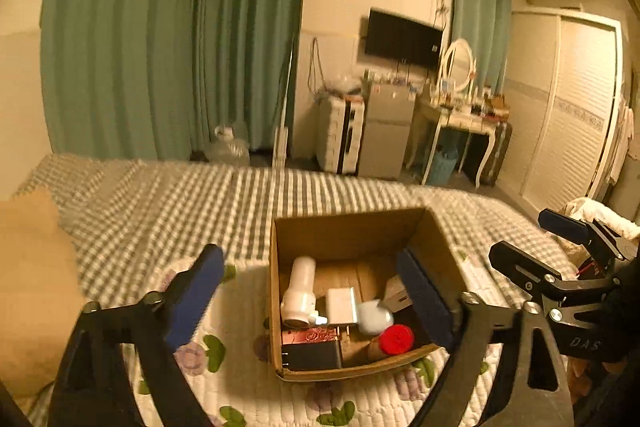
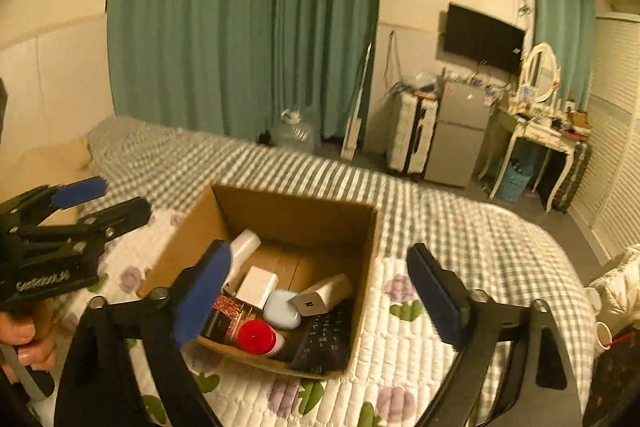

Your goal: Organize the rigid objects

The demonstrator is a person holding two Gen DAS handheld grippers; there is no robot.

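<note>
A cardboard box [image 2: 280,211] is sitting on a bed [image 2: 460,227], on a floral quilt [image 2: 400,355], as a person's two handheld grippers are hovering above it with nothing in either. The left gripper [image 1: 312,301] is showing its jaws spread wide over the box, and the right gripper [image 2: 320,291] is likewise gaping wide and empty. Inside the box are lying a white bottle [image 1: 300,287], a white adapter [image 2: 258,285], a pale blue case [image 2: 282,309], a beige charger block [image 2: 324,293], a red-capped container [image 2: 256,337], a dark keypad [image 2: 324,343] and a box of paper clips [image 2: 228,307]. No loose items are showing on the quilt around the box, so the sorting is looking close to finished.
</note>
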